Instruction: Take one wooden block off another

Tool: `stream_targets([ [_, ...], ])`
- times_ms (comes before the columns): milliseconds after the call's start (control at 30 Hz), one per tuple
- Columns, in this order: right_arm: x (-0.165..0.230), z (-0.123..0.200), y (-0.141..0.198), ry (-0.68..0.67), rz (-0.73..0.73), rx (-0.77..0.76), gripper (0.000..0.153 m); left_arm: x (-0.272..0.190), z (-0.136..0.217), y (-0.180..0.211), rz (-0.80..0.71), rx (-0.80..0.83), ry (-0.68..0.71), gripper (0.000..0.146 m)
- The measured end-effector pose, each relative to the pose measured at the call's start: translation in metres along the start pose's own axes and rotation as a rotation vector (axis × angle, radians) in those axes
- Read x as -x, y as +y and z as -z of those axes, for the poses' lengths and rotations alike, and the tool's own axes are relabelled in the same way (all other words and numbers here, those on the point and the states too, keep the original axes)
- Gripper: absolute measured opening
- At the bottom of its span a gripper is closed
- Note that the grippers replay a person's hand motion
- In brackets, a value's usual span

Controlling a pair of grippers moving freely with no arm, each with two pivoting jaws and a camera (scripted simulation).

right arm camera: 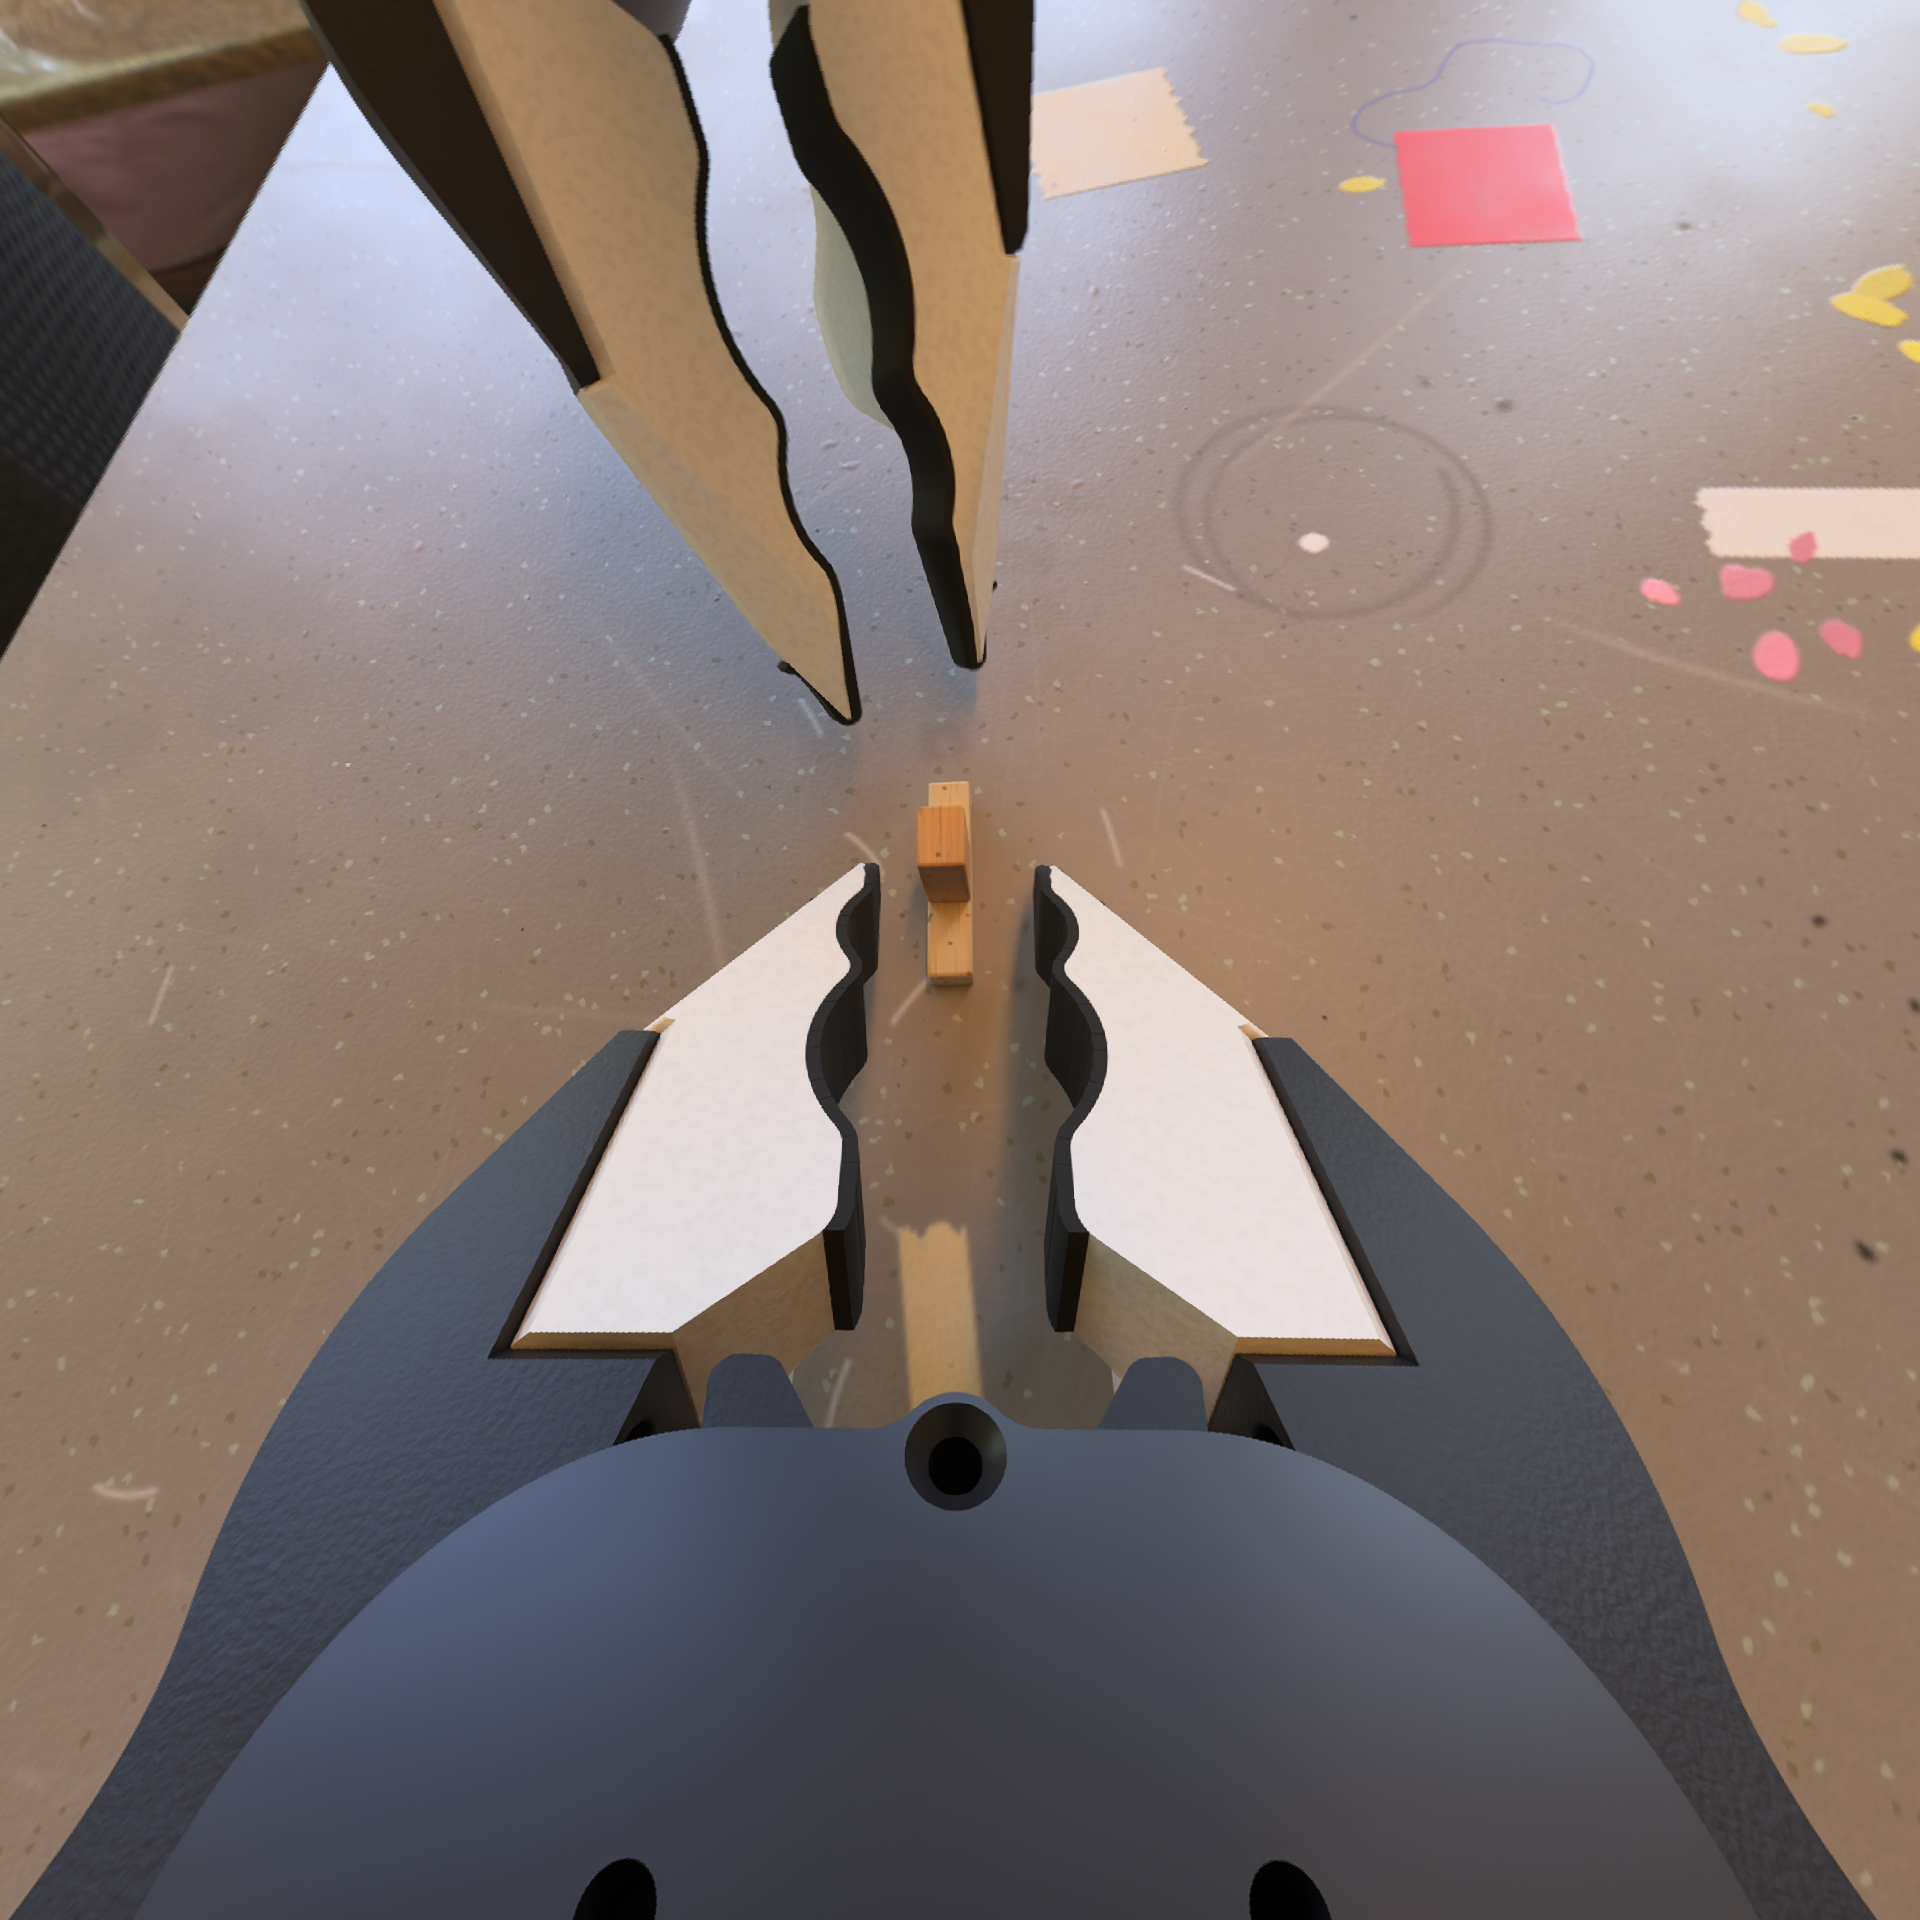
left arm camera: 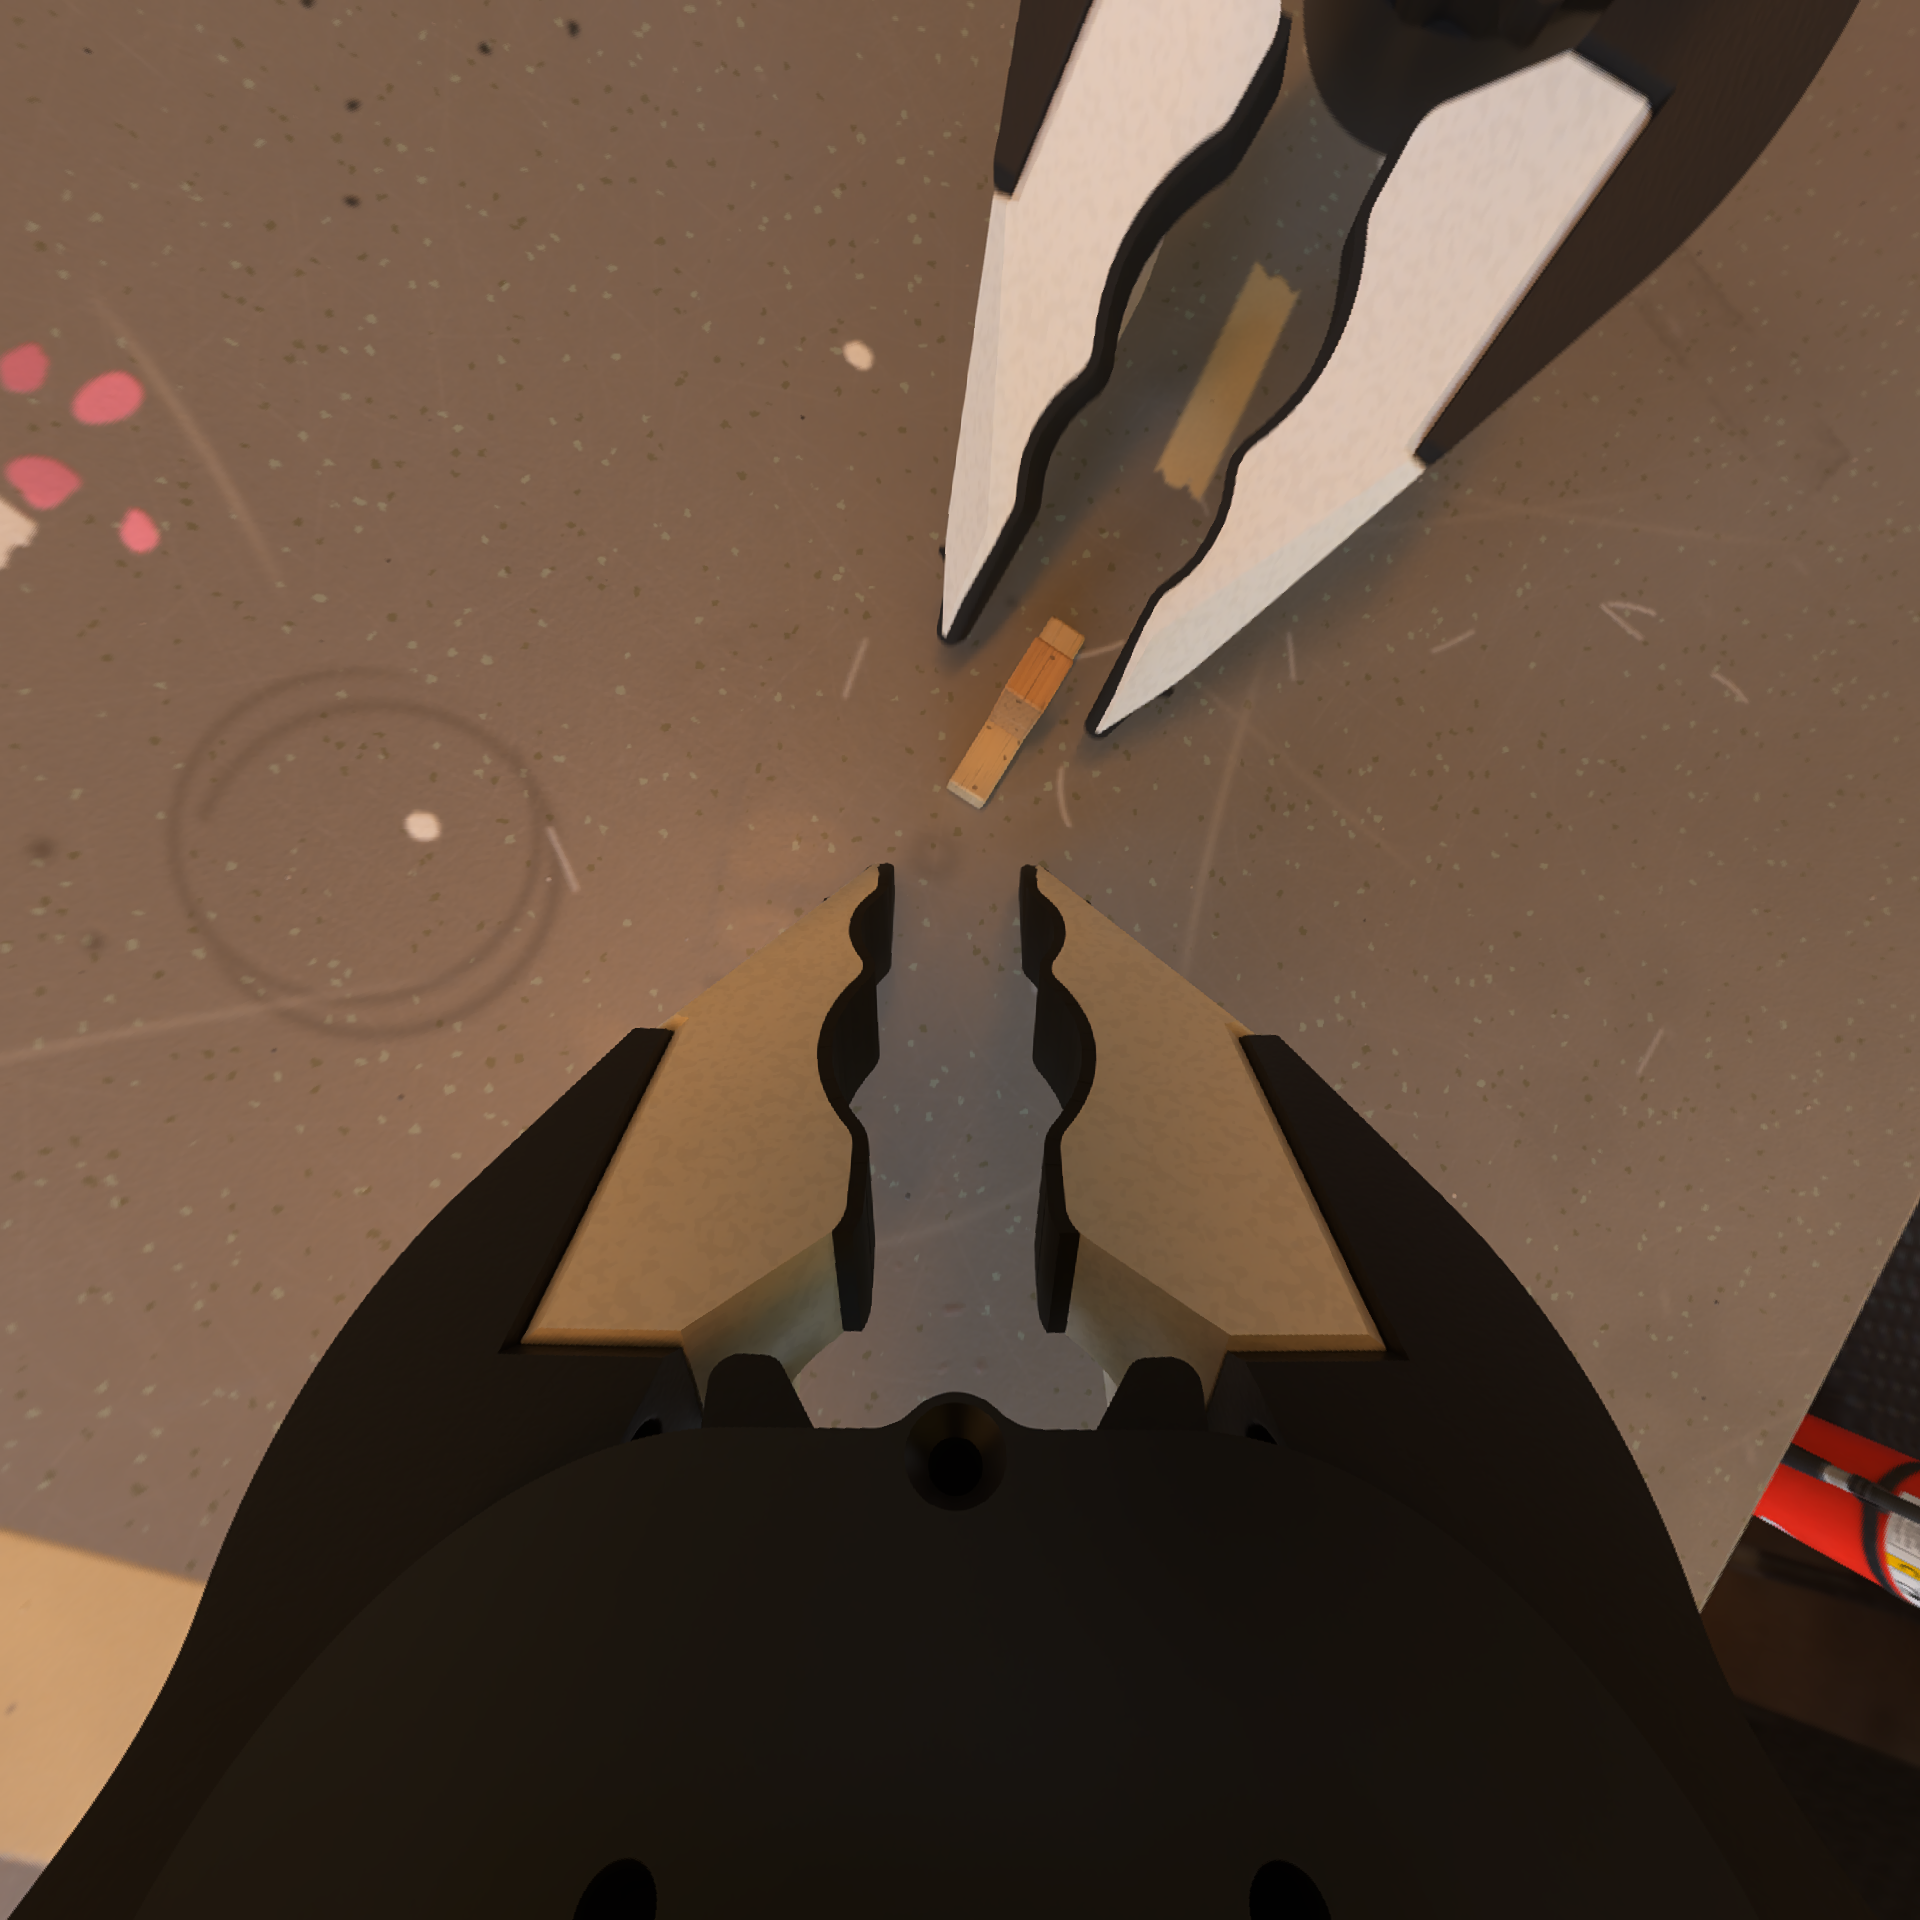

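Note:
A small dark orange wooden block (right arm camera: 943,854) lies on top of a longer pale wooden block (right arm camera: 951,948) on the speckled brown table. Both also show in the left wrist view: the orange block (left arm camera: 1044,667) and the pale block (left arm camera: 985,753). My right gripper (right arm camera: 956,873) is open, with one fingertip on each side of the stack and a gap to each; it also shows in the left wrist view (left arm camera: 1027,677). My left gripper (left arm camera: 956,873) is open and empty, just short of the pale block's end; it also shows in the right wrist view (right arm camera: 906,688).
A strip of tan tape (right arm camera: 940,1309) lies on the table under my right gripper. A ring mark (left arm camera: 358,852) and pink paint spots (left arm camera: 104,397) lie to the left. A red square (right arm camera: 1484,185) lies far right. The table edge and a red cylinder (left arm camera: 1870,1507) are at lower right.

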State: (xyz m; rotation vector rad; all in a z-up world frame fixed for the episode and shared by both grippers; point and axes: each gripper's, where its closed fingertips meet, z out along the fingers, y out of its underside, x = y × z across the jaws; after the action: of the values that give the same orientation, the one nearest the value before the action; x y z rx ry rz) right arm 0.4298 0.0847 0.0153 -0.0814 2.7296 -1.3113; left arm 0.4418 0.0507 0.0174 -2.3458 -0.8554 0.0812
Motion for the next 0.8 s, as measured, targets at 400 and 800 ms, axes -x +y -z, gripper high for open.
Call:
stream_targets([
  [400, 0.001, -0.007, -0.005, 0.041, 0.097, 0.014, 0.008, -0.006, -0.004, -0.004, 0.033, -0.068, 0.09, 0.019],
  [800, -0.006, 0.011, -0.031, 0.314, 0.422, -0.045, 0.008, 0.019, 0.044, -0.034, 0.363, -0.468, 0.297, 0.024],
])
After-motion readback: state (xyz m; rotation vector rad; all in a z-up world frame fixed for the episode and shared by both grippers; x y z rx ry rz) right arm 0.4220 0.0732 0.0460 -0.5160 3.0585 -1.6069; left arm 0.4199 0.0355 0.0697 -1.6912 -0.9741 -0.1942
